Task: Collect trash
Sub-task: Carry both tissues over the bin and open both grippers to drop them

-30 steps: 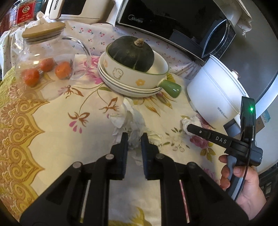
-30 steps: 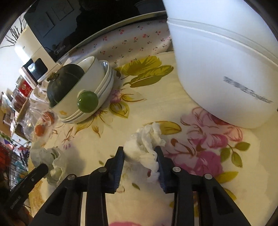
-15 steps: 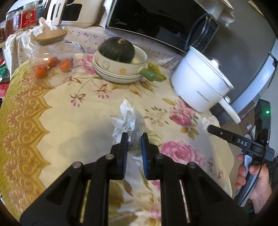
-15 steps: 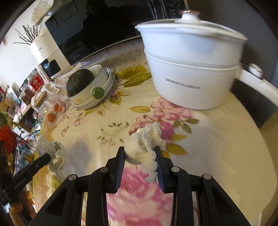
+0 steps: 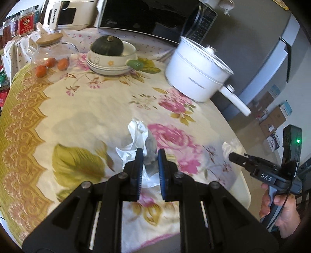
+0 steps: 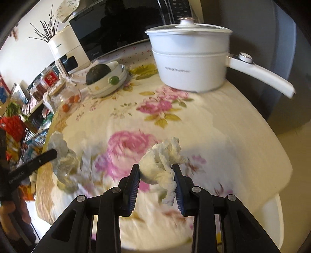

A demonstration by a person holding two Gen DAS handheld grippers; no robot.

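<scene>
My left gripper (image 5: 150, 155) is shut on a crumpled white tissue (image 5: 139, 136) and holds it above the flowered tablecloth (image 5: 81, 109). My right gripper (image 6: 157, 171) is shut on a second crumpled white tissue (image 6: 162, 159), also lifted above the cloth near the table's front. The left wrist view shows the right gripper (image 5: 232, 155) at the right table edge with its tissue (image 5: 230, 147). The right wrist view shows the left gripper (image 6: 53, 153) at the left with its tissue (image 6: 62, 155).
A white electric pot (image 5: 196, 72) with a long handle stands at the back right. A bowl stack with a dark squash (image 5: 107, 45) and a glass jar of small oranges (image 5: 51, 54) stand at the back left. A microwave (image 5: 147, 17) is behind. Cardboard boxes (image 5: 276, 118) lie on the floor.
Both grippers have pulled back and up from the table's middle toward its front edge, each carrying its tissue. The pot and bowls now look farther away.
</scene>
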